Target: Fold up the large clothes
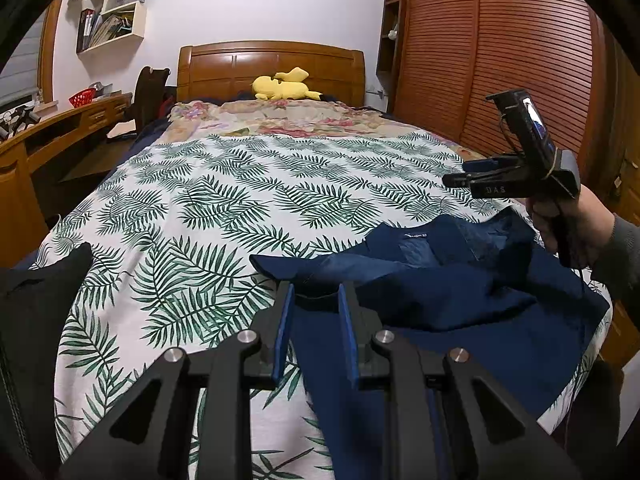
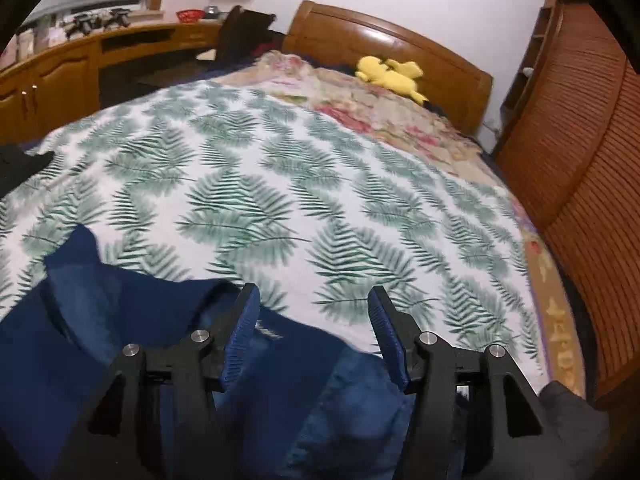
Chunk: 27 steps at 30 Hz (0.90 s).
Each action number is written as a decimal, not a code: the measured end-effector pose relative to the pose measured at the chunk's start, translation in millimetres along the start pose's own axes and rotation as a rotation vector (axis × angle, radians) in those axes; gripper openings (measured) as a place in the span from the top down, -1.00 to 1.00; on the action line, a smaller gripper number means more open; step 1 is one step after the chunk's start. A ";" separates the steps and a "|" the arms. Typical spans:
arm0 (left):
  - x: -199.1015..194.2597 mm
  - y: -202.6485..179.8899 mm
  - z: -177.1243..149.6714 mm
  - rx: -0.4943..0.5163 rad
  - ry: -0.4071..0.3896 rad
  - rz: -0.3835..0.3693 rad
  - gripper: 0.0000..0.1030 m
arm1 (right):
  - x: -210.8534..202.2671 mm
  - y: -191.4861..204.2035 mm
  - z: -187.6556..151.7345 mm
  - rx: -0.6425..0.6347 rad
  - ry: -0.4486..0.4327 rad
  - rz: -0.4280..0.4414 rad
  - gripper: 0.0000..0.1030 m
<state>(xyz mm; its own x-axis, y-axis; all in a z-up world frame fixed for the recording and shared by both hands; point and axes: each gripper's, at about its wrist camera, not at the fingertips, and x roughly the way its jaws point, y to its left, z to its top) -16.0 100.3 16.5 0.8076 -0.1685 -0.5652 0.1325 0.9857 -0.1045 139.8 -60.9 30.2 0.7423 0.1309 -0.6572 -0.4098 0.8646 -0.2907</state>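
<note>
1. A navy blue garment [image 1: 460, 280] lies rumpled on the near right part of the bed, on a white bedspread [image 1: 224, 208] printed with green fern leaves; its collar with a small label faces up, and one flap reaches out toward the middle of the bed.
2. In the left wrist view, a long strip of the same blue cloth runs down between the fingers of the left gripper [image 1: 316, 292]. The jaws stand close together, but the cloth's colour matches the blue pads, so whether they pinch it cannot be told.
3. The right gripper [image 2: 314, 300] hovers over the far edge of the garment with its jaws spread wide. Cloth shows below and between them, and neither pad presses on it.
4. From the left wrist view, the right gripper is seen side on above the garment's right edge, held by a hand [image 1: 568, 220] in a grey sleeve.
5. A black garment [image 1: 36, 292] lies at the bed's left edge, well apart from the blue one.
6. Farther off, a yellow plush toy [image 1: 284, 86] rests against the wooden headboard [image 1: 272, 60], beyond a floral quilt [image 1: 288, 118].
7. A louvred wooden wardrobe [image 1: 500, 52] stands to the right, a wooden desk [image 1: 60, 128] to the left.
</note>
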 end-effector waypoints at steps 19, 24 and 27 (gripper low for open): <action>4.3 11.1 -6.0 -0.012 0.017 0.018 0.60 | 42.5 106.5 -33.0 -0.023 0.193 0.366 -0.06; 3.7 11.6 -6.4 -0.011 0.017 0.017 0.60 | 44.0 118.5 -41.3 -0.047 0.213 0.388 -0.06; 5.2 12.1 -6.4 -0.006 0.021 0.018 0.60 | 49.5 120.5 -44.7 -0.041 0.234 0.415 -0.06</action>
<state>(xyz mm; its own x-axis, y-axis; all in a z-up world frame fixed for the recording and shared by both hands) -13.9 111.3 7.0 0.7976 -0.1505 -0.5842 0.1143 0.9885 -0.0987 103.5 28.1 -68.5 0.3741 0.3447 -0.8609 -0.6706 0.7418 0.0056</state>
